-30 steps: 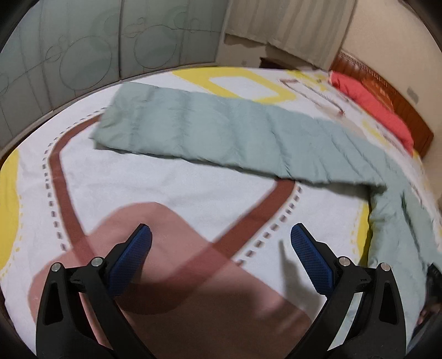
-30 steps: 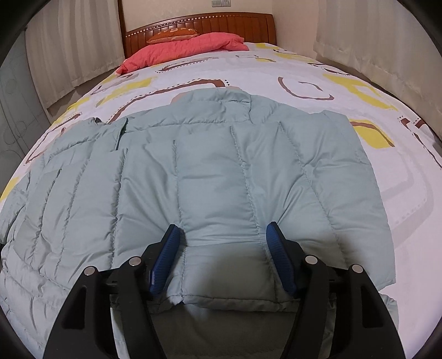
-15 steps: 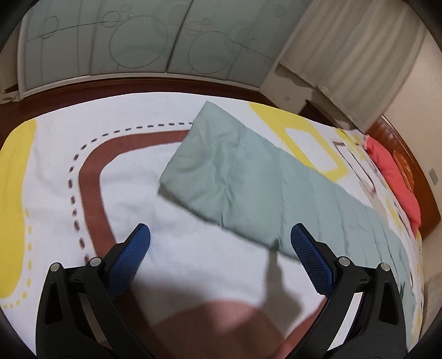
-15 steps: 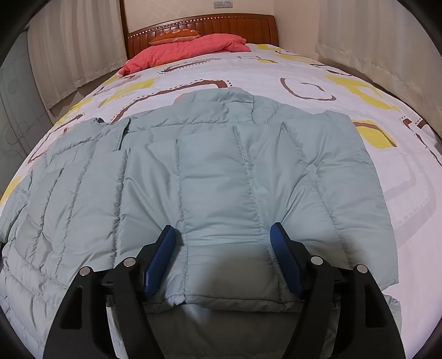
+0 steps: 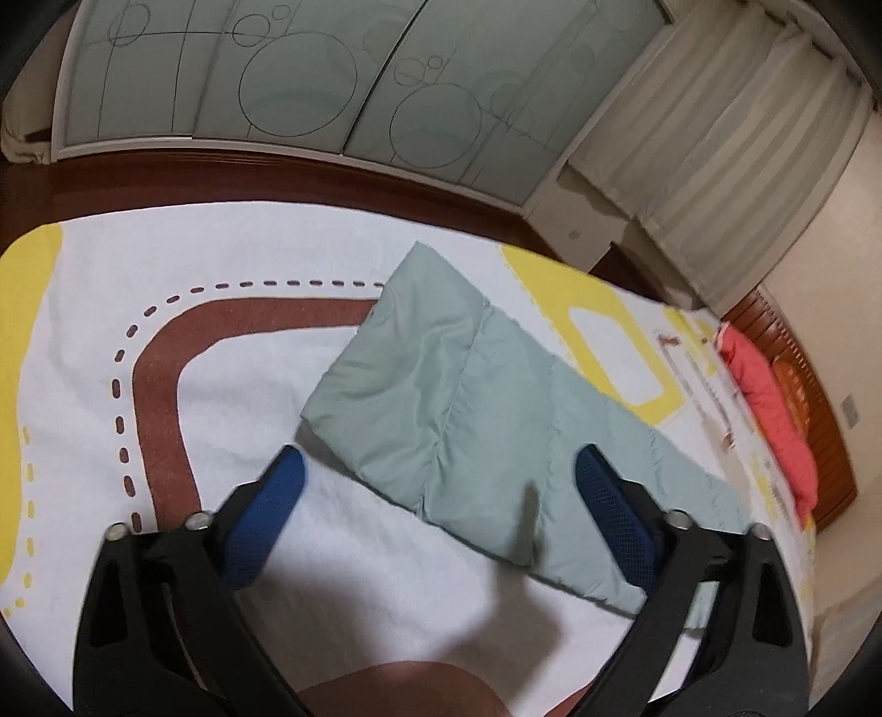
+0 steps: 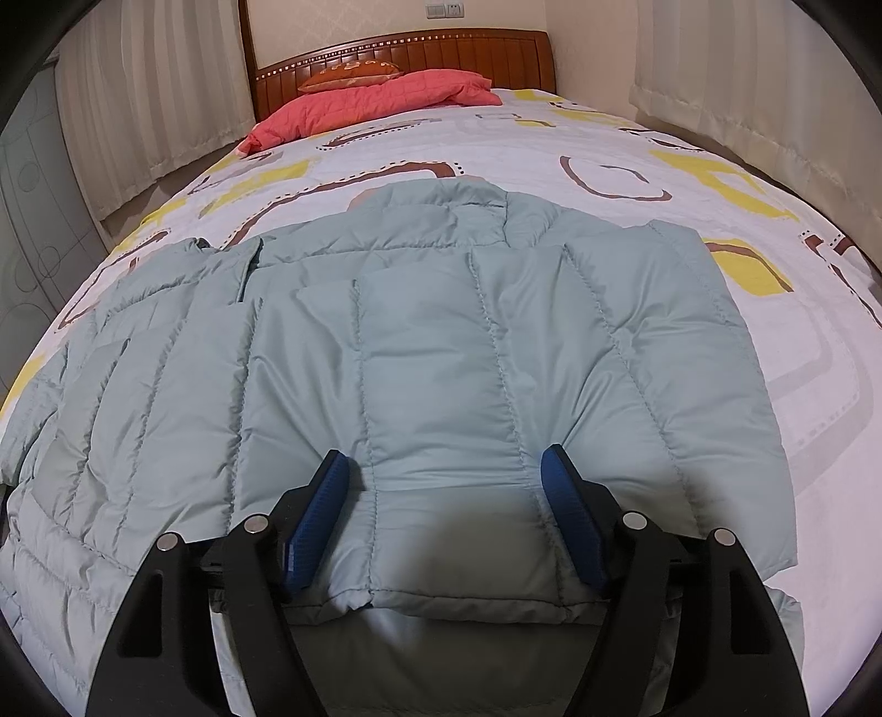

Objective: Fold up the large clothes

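A pale green quilted jacket (image 6: 441, 331) lies spread flat on the bed, collar toward the headboard. One sleeve is folded down over its body, and the cuff end (image 6: 441, 573) lies near the camera. My right gripper (image 6: 444, 455) rests over that cuff with its blue pads apart, the puffed cloth bulging between them without being pinched. The other sleeve (image 5: 441, 386) stretches out across the sheet. My left gripper (image 5: 438, 460) hovers over its cuff end; its jaws are closing with the cloth between them, and the pads do not press on it.
The bed sheet (image 5: 220, 248) is white with brown and yellow shapes. A red pillow (image 6: 375, 105) lies by the wooden headboard (image 6: 397, 52). Frosted glass wardrobe doors (image 5: 275, 83) stand past the foot of the bed. Curtains (image 6: 744, 71) hang beside it.
The left gripper has swung and rolled toward the outstretched sleeve's end, which now lies between its jaws, and those jaws have narrowed a little. The right jaws have widened slightly over the folded cuff.
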Demonstrator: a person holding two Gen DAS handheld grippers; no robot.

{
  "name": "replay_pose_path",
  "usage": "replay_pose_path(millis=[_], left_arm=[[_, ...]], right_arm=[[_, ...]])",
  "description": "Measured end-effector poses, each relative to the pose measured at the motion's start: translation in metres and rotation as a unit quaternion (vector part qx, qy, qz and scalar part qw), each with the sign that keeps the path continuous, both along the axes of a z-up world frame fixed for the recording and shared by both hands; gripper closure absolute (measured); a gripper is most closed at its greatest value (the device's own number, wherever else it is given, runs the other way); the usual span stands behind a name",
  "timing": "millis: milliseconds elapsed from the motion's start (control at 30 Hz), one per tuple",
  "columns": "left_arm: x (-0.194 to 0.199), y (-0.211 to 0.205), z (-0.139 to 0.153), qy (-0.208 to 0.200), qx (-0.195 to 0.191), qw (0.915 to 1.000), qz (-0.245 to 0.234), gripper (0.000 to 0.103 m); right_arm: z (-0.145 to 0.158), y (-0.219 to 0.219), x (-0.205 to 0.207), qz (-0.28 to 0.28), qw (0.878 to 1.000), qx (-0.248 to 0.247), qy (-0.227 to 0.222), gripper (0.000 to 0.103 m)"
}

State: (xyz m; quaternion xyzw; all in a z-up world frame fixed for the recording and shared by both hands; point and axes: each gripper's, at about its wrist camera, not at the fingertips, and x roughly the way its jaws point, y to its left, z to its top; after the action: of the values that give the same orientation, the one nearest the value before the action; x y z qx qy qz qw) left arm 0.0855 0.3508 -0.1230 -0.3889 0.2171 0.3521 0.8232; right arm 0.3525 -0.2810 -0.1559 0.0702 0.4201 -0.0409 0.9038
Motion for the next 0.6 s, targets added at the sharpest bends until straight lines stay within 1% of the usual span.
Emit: replay_pose_path(millis=[67, 100, 133, 300, 367, 433, 500, 600], left_arm=[[-0.005, 0.004, -0.001, -0.021, -0.011, 0.9997, -0.007, 0.023], [-0.009, 0.006, -0.002, -0.031, -0.02, 0.9993, -0.005, 0.024], [-0.013, 0.01, -0.003, -0.046, -0.029, 0.9985, -0.003, 0.024], [-0.01, 0.018, -0.003, -0.07, -0.048, 0.9964, -0.001, 0.024], [-0.016, 0.013, -0.002, -0.08, -0.067, 0.9945, -0.009, 0.024], [-0.021, 0.003, 0.0, -0.084, -0.071, 0.9938, -0.016, 0.024], [-0.017, -0.001, -0.002, -0.082, -0.079, 0.9932, -0.026, 0.024], [-0.006, 0.006, -0.005, -0.087, -0.082, 0.9926, -0.022, 0.024]], right_arm=[[0.0, 0.0, 0.0, 0.0, 1.0, 0.0, 0.0, 0.031], [0.0, 0.0, 0.0, 0.0, 1.0, 0.0, 0.0, 0.031], [0.0, 0.0, 0.0, 0.0, 1.0, 0.0, 0.0, 0.031], [0.0, 0.0, -0.001, -0.001, 1.0, -0.001, 0.0, 0.031], [0.0, 0.0, -0.001, -0.001, 1.0, 0.0, -0.001, 0.031], [0.0, 0.0, -0.001, -0.001, 1.0, -0.001, -0.001, 0.031], [0.0, 0.0, -0.001, 0.0, 1.0, -0.001, -0.001, 0.031], [0.0, -0.001, 0.0, 0.0, 1.0, 0.0, 0.0, 0.031]])
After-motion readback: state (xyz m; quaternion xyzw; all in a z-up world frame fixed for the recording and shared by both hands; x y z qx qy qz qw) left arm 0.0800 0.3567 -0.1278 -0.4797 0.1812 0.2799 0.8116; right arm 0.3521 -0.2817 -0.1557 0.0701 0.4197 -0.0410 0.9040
